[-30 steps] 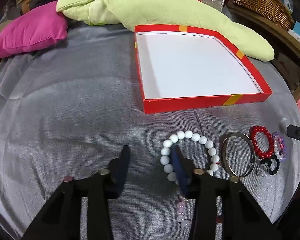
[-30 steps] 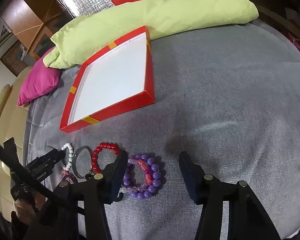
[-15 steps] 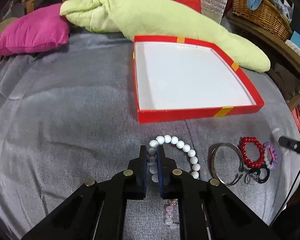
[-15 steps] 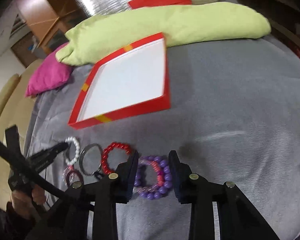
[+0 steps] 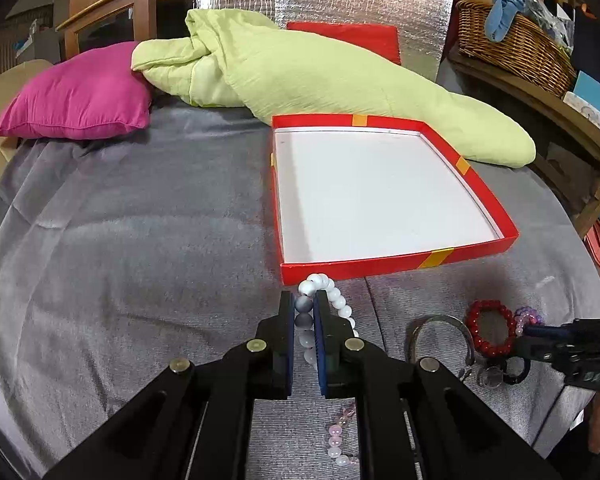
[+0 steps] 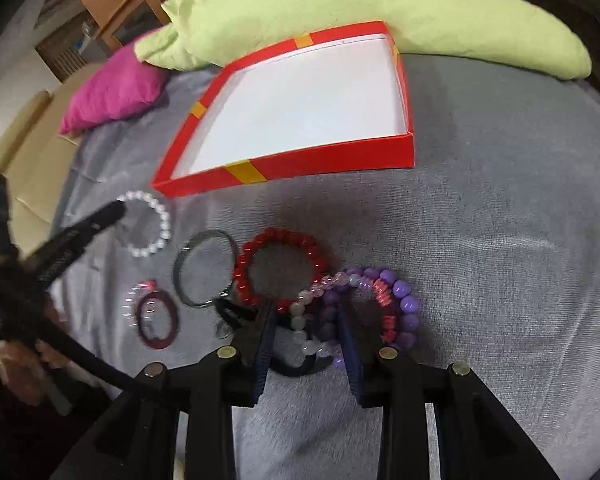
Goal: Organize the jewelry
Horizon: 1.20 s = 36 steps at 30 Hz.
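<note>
My left tool [image 5: 304,320] now pinches the white bracelet [image 5: 332,300], lifted at picture middle. My right tool [image 6: 306,332] has narrowed around purple beads [image 6: 400,304], not pinching yet. The red box [image 5: 480,246] comes next.

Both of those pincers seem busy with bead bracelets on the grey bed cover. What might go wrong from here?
The left gripper pinches the white bead bracelet by only a few beads, so it might slip on the way over the red shallow box's near wall. The right gripper straddles the purple bead bracelet, which overlaps a pale pink bead bracelet and touches the red bead bracelet; closing could snag or drag several together.
</note>
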Available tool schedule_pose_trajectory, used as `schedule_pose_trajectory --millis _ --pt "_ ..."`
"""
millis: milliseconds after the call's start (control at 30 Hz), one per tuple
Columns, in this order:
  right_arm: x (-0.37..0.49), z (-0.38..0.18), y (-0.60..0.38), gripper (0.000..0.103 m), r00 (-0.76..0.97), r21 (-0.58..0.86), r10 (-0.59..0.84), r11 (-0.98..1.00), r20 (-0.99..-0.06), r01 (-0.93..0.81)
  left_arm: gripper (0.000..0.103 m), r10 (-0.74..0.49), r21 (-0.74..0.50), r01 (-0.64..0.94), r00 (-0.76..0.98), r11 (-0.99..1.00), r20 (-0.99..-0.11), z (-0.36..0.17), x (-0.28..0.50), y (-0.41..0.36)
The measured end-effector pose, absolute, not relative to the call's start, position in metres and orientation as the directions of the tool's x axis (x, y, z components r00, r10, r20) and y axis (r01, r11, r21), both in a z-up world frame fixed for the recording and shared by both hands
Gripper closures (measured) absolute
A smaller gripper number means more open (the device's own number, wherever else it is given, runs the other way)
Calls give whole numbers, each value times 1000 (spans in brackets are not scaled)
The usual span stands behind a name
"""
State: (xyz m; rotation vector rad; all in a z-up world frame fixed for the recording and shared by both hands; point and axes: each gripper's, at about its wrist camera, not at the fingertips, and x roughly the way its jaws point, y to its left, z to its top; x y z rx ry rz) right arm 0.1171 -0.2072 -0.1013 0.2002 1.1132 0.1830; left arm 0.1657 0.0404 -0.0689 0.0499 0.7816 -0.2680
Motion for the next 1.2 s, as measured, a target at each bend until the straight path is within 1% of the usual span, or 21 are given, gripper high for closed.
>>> schedule_pose_trajectory --millis 33,67,100,200,300,400,600,733,833,867,1000,1100,1200 --pt "117 -102 -207 77 437 242 235 969 -868 -40 93 -222 -52 262 681 964 -698 -68 165 39" --pt "118 -101 -206 90 448 230 221 973 -866 -37 93 -223 -47 267 684 963 -694 -67 164 37" --pt "119 -101 -206 92 451 225 215 974 -866 -32 93 -225 -44 270 686 962 -692 -67 163 37" --pt "119 -99 -213 92 474 227 202 974 -857 -4 93 -228 -35 280 694 959 -683 -65 160 36" --pt "112 -85 -220 92 530 260 229 965 -816 -16 93 -232 -37 281 705 959 -670 -60 158 37" --pt "107 -68 -230 92 598 328 281 944 -751 -31 93 -246 -47 286 717 957 -652 -54 156 37" --pt "126 -42 -242 92 702 450 341 892 -625 -34 93 -301 -67 323 761 944 -574 -34 155 31" --pt "150 -33 -244 92 740 534 380 845 -554 -34 93 -333 -89 337 789 937 -517 -23 166 21" --pt "173 -34 -246 92 737 615 447 787 -507 -54 93 -335 -82 341 799 936 -499 -22 181 12" --pt "181 -36 -246 92 724 642 477 764 -498 -63 93 -341 -90 343 798 935 -497 -22 189 10" --pt "203 -50 -254 92 705 698 511 716 -491 -33 93 -336 -111 327 792 939 -510 -29 214 7" --pt "210 -57 -263 92 706 725 518 689 -483 -10 93 -333 -133 312 780 941 -530 -34 229 6" --pt "209 -59 -272 92 707 733 519 680 -481 0 93 -334 -118 322 779 939 -530 -34 227 1"
